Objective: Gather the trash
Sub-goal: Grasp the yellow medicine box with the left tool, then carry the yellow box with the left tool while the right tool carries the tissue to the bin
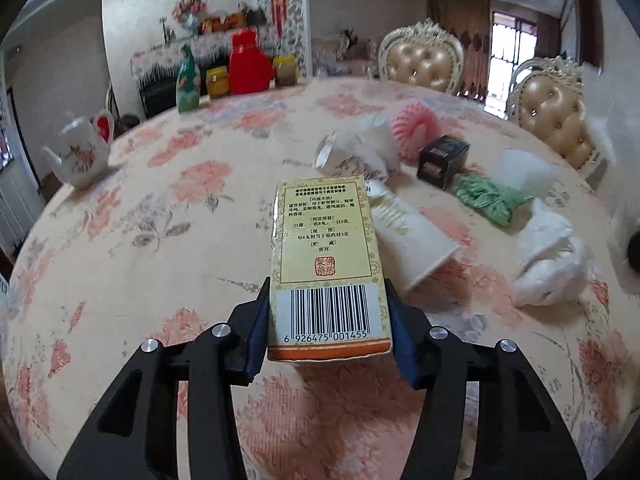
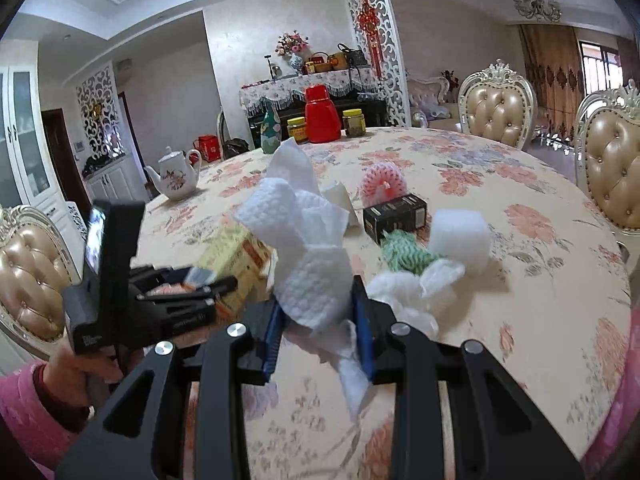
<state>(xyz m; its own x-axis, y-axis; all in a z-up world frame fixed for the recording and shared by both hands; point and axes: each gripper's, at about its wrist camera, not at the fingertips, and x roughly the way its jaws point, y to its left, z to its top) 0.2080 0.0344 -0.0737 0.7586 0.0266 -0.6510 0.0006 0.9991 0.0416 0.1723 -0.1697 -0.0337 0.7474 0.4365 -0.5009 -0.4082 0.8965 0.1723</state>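
Your left tongs (image 1: 328, 320) clamp yellow cardboard medicine box (image 1: 326, 256), long axis pointing forward; right tongs (image 2: 318, 320) pinch crumpled white paper towel (image 2: 304, 248), probably clear of counter (image 2: 500, 184).

A yellow medicine box (image 1: 326, 264) with a barcode on its near end is clamped at both sides and held above the worktop (image 1: 160, 208). A crumpled white paper towel (image 2: 308, 256) stands upright, pinched at its lower part. On the worktop lie a black box (image 2: 394, 216), a green net (image 2: 404, 258), a white foam block (image 2: 460, 242), a pink foam net (image 2: 382, 184) and a white tissue (image 1: 548, 260).
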